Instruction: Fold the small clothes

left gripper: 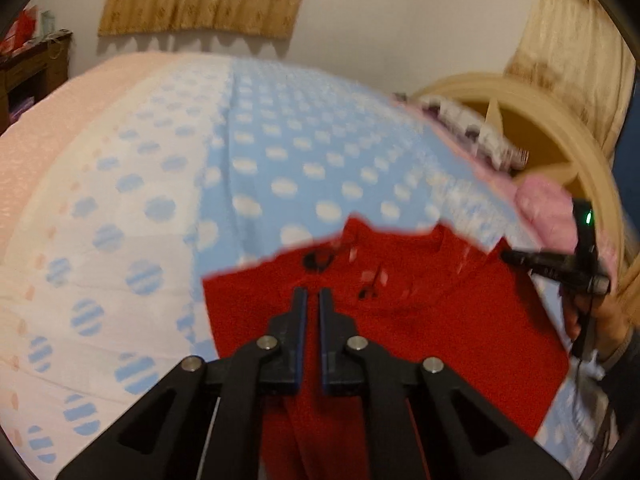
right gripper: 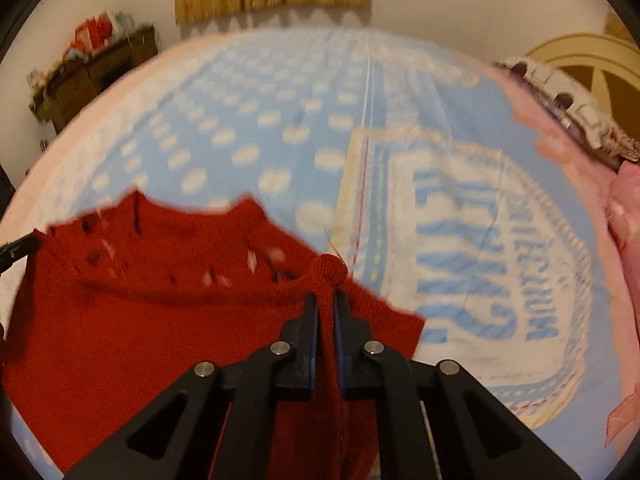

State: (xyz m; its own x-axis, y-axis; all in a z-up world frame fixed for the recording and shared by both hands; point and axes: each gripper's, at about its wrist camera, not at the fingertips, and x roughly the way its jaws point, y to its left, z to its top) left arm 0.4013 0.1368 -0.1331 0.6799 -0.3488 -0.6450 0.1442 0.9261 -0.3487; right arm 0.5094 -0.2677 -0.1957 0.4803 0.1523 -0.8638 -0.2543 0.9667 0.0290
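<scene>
Red knitted garment [right gripper: 152, 320], small, with a short collar and dark buttonholes, held up over a bed spread [left gripper: 280, 152] of pale blue with white dots; it hangs near the bed's near edge rather than lying flat. Right gripper [right gripper: 327, 300]: fingers pressed together on a bunched corner of red knit at the shoulder, the fabric squeezed up into a knob above the tips. Left gripper [left gripper: 313, 296]: fingers nearly together over the red cloth; the left wrist view does not plainly show knit between them, though the garment's far shoulder seems to run to its tip in the right wrist view. Collar edge uppermost and pointing toward the far side of the bed, the width stretched between the two grippers, the long axis hanging down toward the camera. Judged early: the garment is only held spread; no fold is visible, and laying flat and folding are left. Pink bedding [left gripper: 548, 208] by the headboard.
</scene>
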